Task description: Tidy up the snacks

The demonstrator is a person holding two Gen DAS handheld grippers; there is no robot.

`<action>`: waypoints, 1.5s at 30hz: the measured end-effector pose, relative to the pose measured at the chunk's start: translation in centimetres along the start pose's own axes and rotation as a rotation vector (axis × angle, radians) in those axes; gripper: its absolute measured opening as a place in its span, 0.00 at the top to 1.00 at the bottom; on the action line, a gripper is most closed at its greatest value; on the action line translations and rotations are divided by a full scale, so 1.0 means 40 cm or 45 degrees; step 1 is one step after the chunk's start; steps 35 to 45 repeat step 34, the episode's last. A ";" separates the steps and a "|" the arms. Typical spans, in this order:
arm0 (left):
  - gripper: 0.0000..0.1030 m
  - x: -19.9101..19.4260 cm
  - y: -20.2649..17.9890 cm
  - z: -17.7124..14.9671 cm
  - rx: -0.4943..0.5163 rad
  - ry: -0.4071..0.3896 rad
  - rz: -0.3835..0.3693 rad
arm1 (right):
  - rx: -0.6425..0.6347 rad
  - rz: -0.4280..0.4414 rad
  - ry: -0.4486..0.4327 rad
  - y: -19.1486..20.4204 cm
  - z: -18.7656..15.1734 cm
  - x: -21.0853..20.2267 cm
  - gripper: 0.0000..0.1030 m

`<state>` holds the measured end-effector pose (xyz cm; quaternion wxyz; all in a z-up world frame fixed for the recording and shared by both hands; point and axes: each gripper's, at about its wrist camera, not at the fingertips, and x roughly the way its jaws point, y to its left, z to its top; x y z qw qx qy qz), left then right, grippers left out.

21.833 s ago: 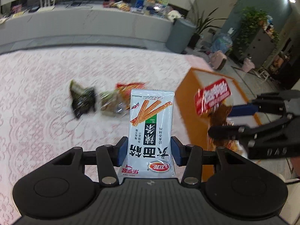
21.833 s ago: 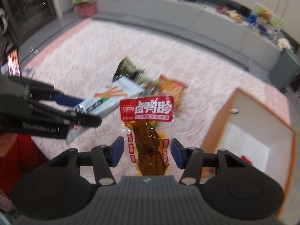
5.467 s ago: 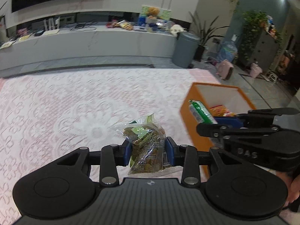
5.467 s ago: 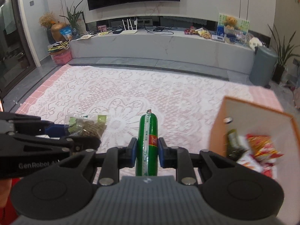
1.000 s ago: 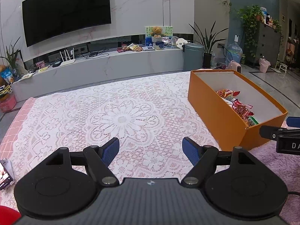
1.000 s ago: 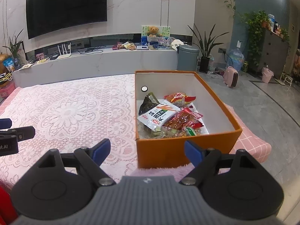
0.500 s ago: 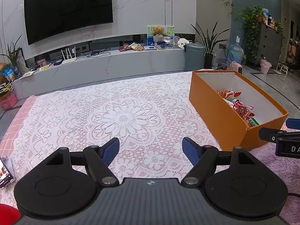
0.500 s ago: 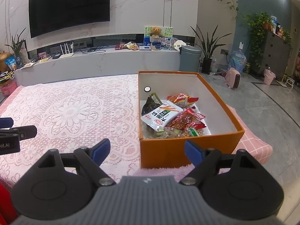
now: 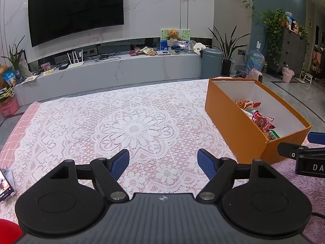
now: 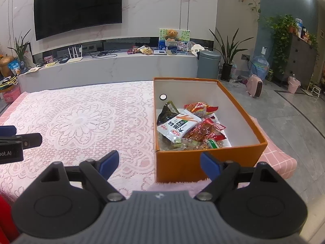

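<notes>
**Snacks boxed, both hands empty**

My left fingers and right fingers stand wide, holding nothing. The packeted snacks lie heaped in the open orange cardboard box on the white lace-covered surface, which I judge clear of strays. The risk now is nudging the box: it sits near the surface's edge, so a careless sweep could tip it off.

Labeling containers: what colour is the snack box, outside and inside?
The box is orange outside, white inside; clearest in the right wrist view.
</notes>
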<state>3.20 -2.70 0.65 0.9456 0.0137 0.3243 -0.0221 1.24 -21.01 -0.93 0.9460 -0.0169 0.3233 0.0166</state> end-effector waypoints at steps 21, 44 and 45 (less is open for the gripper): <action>0.13 -0.011 -0.001 0.000 -0.001 -0.001 0.009 | -0.014 0.011 0.003 -0.002 -0.005 -0.003 0.17; 0.13 -0.005 0.007 -0.002 -0.025 -0.003 0.006 | -0.023 0.014 0.024 0.000 -0.004 0.002 0.17; 0.13 -0.005 0.007 -0.002 -0.025 -0.003 0.006 | -0.023 0.014 0.024 0.000 -0.004 0.002 0.17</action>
